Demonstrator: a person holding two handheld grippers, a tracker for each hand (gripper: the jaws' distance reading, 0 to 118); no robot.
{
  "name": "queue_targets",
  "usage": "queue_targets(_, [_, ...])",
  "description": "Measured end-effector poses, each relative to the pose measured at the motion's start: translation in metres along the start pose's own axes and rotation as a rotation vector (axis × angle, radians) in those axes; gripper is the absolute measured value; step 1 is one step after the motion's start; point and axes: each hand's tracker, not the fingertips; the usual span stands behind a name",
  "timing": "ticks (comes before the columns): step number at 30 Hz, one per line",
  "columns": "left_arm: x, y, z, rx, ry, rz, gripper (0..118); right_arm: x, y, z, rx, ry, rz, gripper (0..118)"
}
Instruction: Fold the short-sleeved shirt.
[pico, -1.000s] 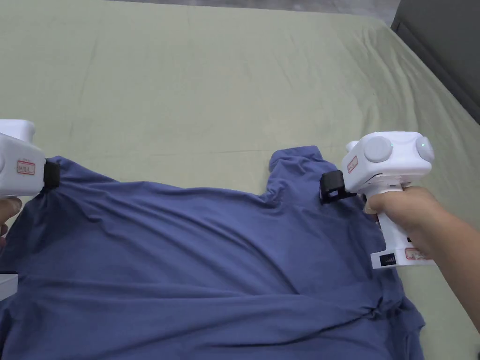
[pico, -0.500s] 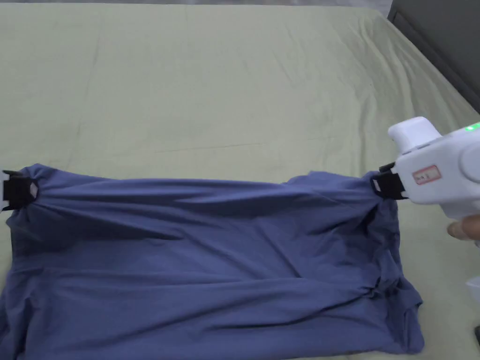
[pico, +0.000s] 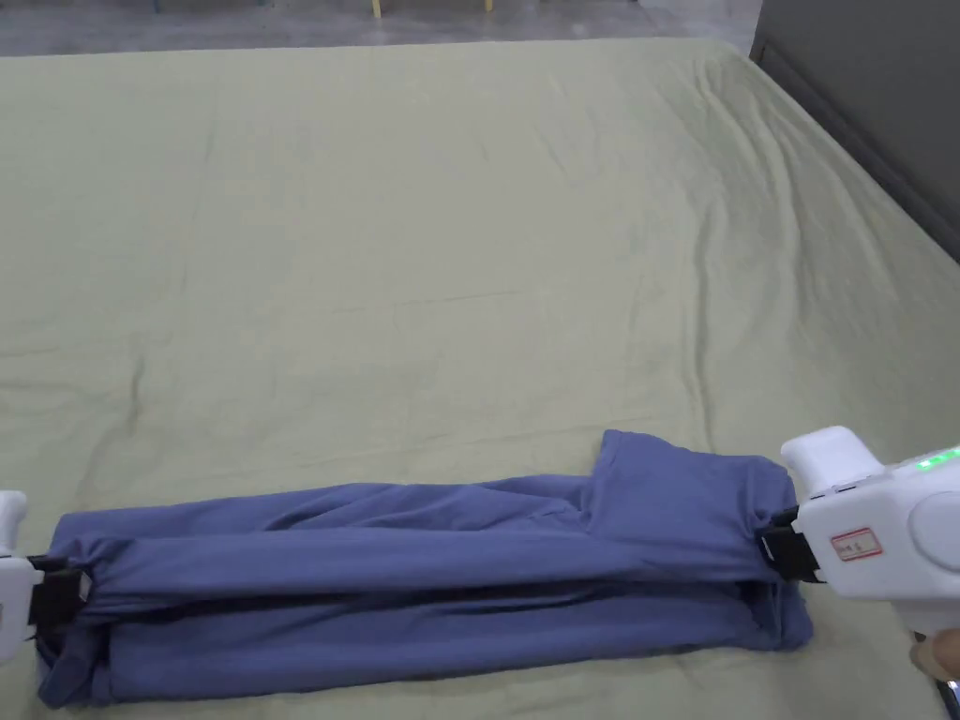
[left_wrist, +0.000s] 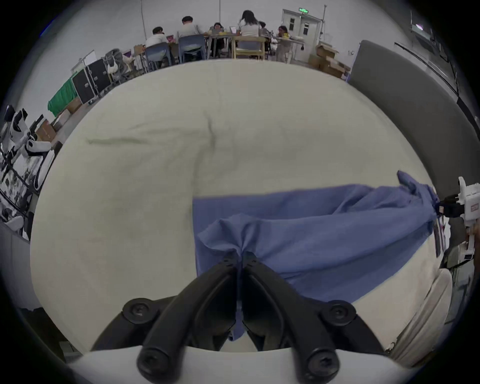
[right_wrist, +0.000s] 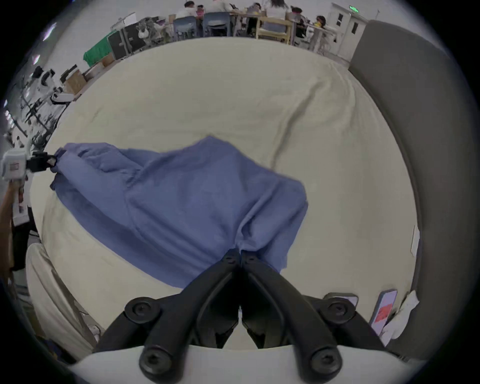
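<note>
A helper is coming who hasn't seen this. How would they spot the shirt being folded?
Find the wide pale green bed. Near its front edge lies a blue shirt, folded into a long band, with a hand-held gripper clamped on each end. It is the only blue cloth there.

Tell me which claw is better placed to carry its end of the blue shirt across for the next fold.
Right, though only as a judgement. The right claw pinches the blue short-sleeved shirt at its bulkier sleeve end, and folding that inward looks tidier. The left claw grips the flatter opposite end and can anchor it on the pale green sheet.
</note>
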Motion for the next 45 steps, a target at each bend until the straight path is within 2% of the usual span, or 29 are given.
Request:
queue_targets(7, [-0.017,-0.019,-0.023,-0.053,-0.007,0.074,0,0.007,-0.026,-0.034,-0.078,0.024,-0.093,2])
queue_targets(11, [-0.010,-0.015,-0.031,-0.061,0.018,0.062,0,0.003,-0.024,-0.049,-0.070,0.001,-0.094,3])
queue_targets(13, [-0.006,-0.012,-0.029,-0.067,0.036,0.054,0,0.001,-0.020,-0.048,-0.077,-0.009,-0.074,12])
queue_targets(14, [-0.006,-0.009,-0.026,-0.072,0.042,0.053,5,-0.001,-0.017,-0.045,-0.087,-0.019,-0.063,23])
queue_targets(15, [-0.005,-0.006,-0.015,-0.068,0.043,0.058,23,-0.004,-0.016,-0.037,-0.081,-0.072,-0.045,43])
queue_targets(16, [-0.003,-0.003,0.006,0.005,0.037,0.086,73,-0.011,-0.015,-0.023,-0.072,-0.086,-0.030,84])
queue_targets(17, [-0.001,-0.001,0.023,0.070,0.053,0.101,118,-0.016,-0.016,-0.009,-0.039,-0.113,0.002,118])
queue_targets(18, [0.000,0.000,0.041,0.124,0.064,0.120,118,-0.019,-0.016,0.007,0.003,-0.127,-0.015,118])
queue_targets(19, [0.004,-0.003,0.065,0.290,0.073,0.154,118,-0.023,-0.017,0.025,0.070,-0.140,-0.072,117])
queue_targets(20, [0.009,-0.003,0.077,0.298,0.078,0.159,118,-0.032,-0.020,0.050,0.187,-0.129,-0.122,118])
queue_targets(24, [0.025,-0.026,0.093,0.305,0.069,0.172,118,-0.051,-0.029,0.085,0.325,-0.033,-0.287,118])
queue_targets(27, [0.046,-0.043,0.085,0.174,0.118,0.145,118,-0.079,-0.042,0.083,0.318,-0.038,-0.256,113])
queue_targets(28, [0.052,-0.054,0.080,0.135,0.119,0.143,118,-0.097,-0.045,0.081,0.333,-0.022,-0.207,100])
queue_targets(29, [0.056,-0.062,0.076,0.110,0.096,0.155,116,-0.108,-0.049,0.078,0.342,-0.006,-0.164,44])
queue_targets(30, [0.057,-0.070,0.077,0.124,0.033,0.202,99,-0.117,-0.052,0.072,0.314,0.033,-0.144,3])
queue_targets(31, [0.056,-0.077,0.076,0.127,-0.006,0.239,52,-0.122,-0.056,0.071,0.300,0.077,-0.157,3])
queue_targets(32, [0.055,-0.082,0.073,0.114,-0.023,0.268,0,-0.131,-0.053,0.072,0.276,0.127,-0.127,3])
queue_targets(33, [0.050,-0.085,0.074,0.114,-0.009,0.291,0,-0.138,-0.052,0.072,0.257,0.150,-0.110,3])
queue_targets(34, [0.026,-0.081,0.063,0.097,-0.106,0.306,0,-0.145,-0.051,0.073,0.261,0.125,-0.098,3])
queue_targets(36, [-0.001,-0.076,0.061,0.110,-0.149,0.360,0,-0.151,-0.052,0.066,0.265,0.117,-0.060,3])
queue_targets(37, [-0.008,-0.071,0.060,0.133,-0.130,0.353,0,-0.152,-0.050,0.067,0.265,0.123,-0.057,3])
queue_targets(38, [-0.009,-0.066,0.059,0.155,-0.182,0.357,0,-0.151,-0.048,0.068,0.268,0.142,-0.062,3])
queue_targets(39, [-0.026,-0.060,0.052,0.190,-0.296,0.377,25,-0.151,-0.046,0.069,0.274,0.186,-0.080,3])
queue_targets(40, [-0.044,-0.055,0.042,0.211,-0.396,0.406,85,-0.153,-0.048,0.067,0.272,0.220,-0.089,3])
queue_targets(41, [-0.046,-0.050,0.037,0.221,-0.445,0.420,118,-0.153,-0.047,0.067,0.266,0.255,-0.081,3])
queue_targets(42, [-0.061,-0.051,0.030,0.201,-0.449,0.409,118,-0.154,-0.046,0.066,0.264,0.303,-0.064,3])
queue_targets(43, [-0.070,-0.054,0.015,0.246,-0.462,0.473,118,-0.157,-0.046,0.066,0.257,0.321,-0.068,3])
queue_targets(44, [-0.077,-0.053,0.004,0.214,-0.409,0.506,118,-0.161,-0.045,0.067,0.256,0.305,-0.076,3])
queue_targets(45, [-0.091,-0.040,-0.011,0.130,-0.286,0.498,118,-0.166,-0.044,0.067,0.254,0.293,-0.070,3])
